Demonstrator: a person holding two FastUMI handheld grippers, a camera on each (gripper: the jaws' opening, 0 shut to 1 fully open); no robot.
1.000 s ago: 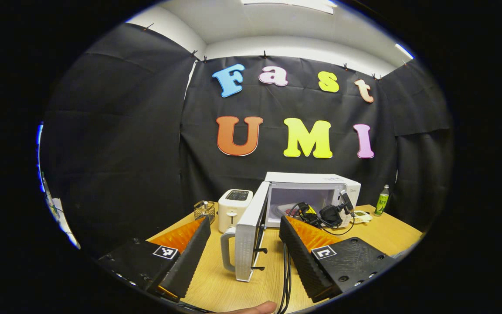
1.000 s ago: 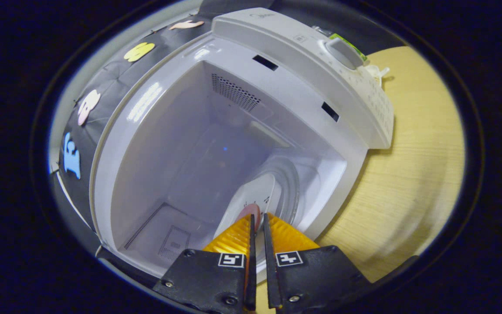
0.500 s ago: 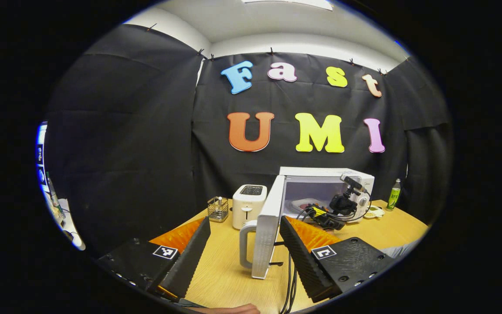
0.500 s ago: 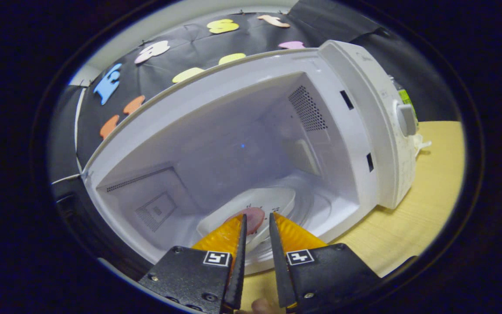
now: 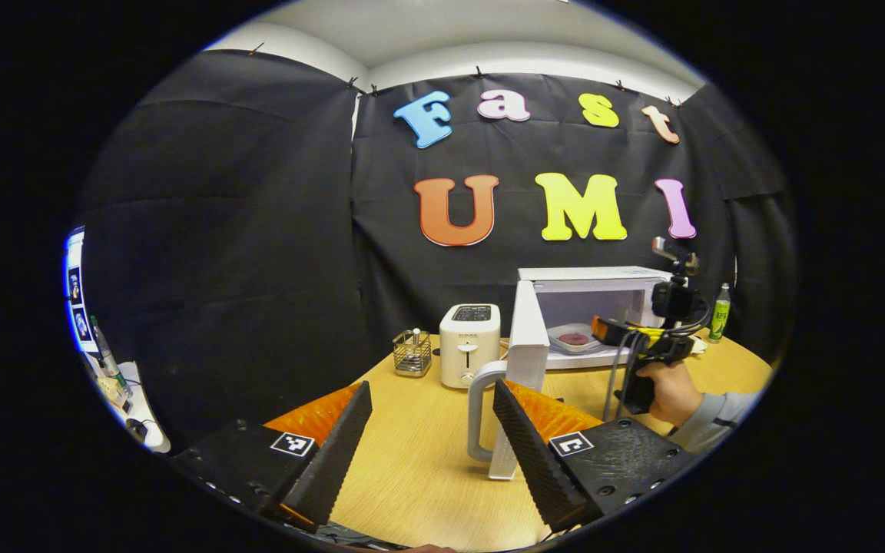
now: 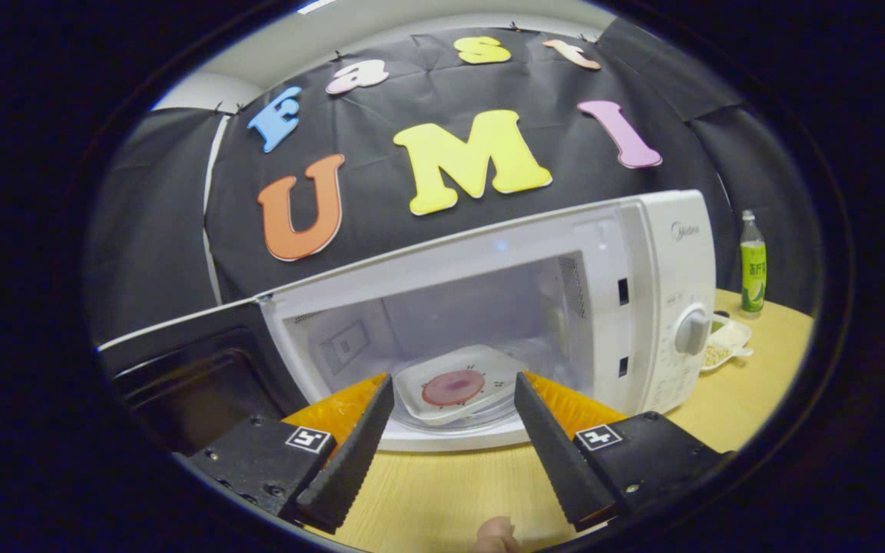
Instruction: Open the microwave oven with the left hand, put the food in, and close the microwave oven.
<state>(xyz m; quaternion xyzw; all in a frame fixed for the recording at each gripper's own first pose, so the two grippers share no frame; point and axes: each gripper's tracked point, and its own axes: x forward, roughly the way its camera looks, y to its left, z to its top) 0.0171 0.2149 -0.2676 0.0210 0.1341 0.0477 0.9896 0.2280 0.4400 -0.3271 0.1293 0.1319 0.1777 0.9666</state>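
Observation:
The white microwave (image 5: 604, 288) stands at the back of the wooden table with its door (image 5: 528, 330) swung wide open, the handle (image 5: 478, 411) towards me. Inside lies a white plate (image 6: 488, 365) with a round pink piece of food (image 6: 454, 386). My right gripper (image 6: 454, 382) is open just outside the cavity, its fingers framing the plate without touching it. In the left gripper view a hand (image 5: 669, 392) holds that right gripper (image 5: 627, 334) in front of the microwave. My left gripper (image 5: 431, 392) is open and holds nothing, just short of the door's handle.
A white toaster (image 5: 470, 343) and a wire basket (image 5: 412, 352) stand left of the microwave. A green bottle (image 6: 752, 265) and a small white dish (image 6: 725, 342) sit to its right. The door's dark inner side (image 6: 181, 376) reaches out at the left of the right gripper view.
My right gripper has opened, let go of the plate and drawn back out of the microwave. My left gripper has backed away from the open door.

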